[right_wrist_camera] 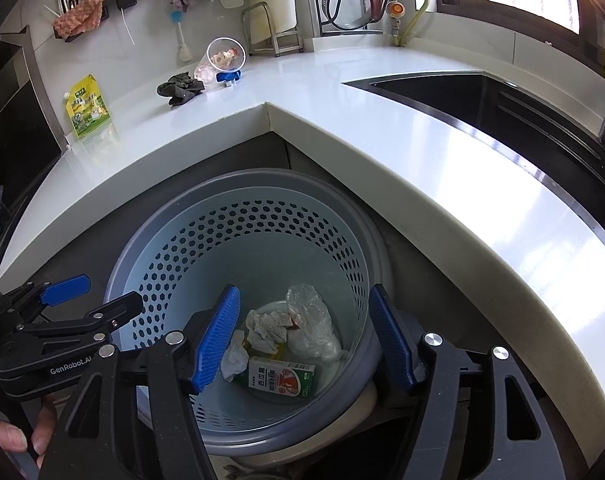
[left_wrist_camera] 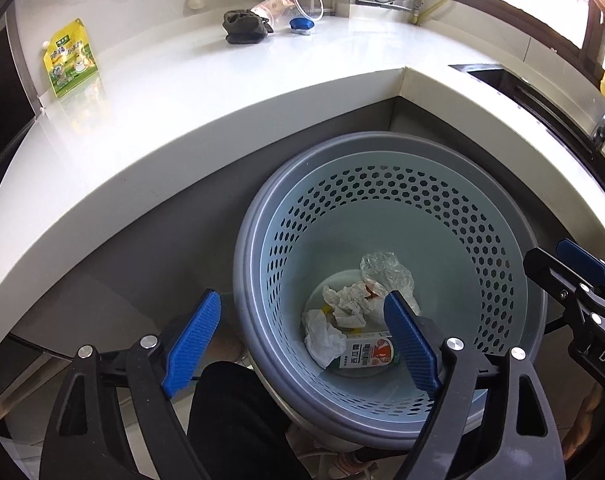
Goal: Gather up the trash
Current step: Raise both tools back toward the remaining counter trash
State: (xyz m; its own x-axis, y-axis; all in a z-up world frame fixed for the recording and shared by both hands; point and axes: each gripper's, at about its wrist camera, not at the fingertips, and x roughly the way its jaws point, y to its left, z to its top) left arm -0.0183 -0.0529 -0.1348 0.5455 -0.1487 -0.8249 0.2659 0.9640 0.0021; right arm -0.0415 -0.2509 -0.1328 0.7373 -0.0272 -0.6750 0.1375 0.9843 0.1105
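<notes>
Both hand-held grippers hang over the trash basket [left_wrist_camera: 386,280] with nothing in them. The left hand-held gripper [left_wrist_camera: 302,350] has its jaws spread wide and empty, and the right hand-held gripper [right_wrist_camera: 304,340] is the same, pads apart with only air between them.

Already down in the basket, below both tools: a small carton [right_wrist_camera: 281,376], crumpled paper [right_wrist_camera: 264,330], a white tissue wad [right_wrist_camera: 235,356] and a clear plastic bag [right_wrist_camera: 312,320].

What's left to collect sits on the tabletop [left_wrist_camera: 206,92], well ahead of both grippers. The yellow-green pouch [left_wrist_camera: 68,58] is far ahead and off to the left; I'd guess it's light, floppy and a bit slick, so pinching the flat body near an edge looks safer than going for the spout corner. The clear plastic cup [left_wrist_camera: 292,2] lies tipped on its side straight ahead at the back. It's probably thin-walled and crushable, so grip across the rim gently. Just to its left is a dark crumpled rag [left_wrist_camera: 244,26], soft, grab-anywhere stuff, though I can't tell if it counts as trash. A blue cap-like thing [left_wrist_camera: 301,25] sits just under the cup's rim; small, looks rigid.
</notes>
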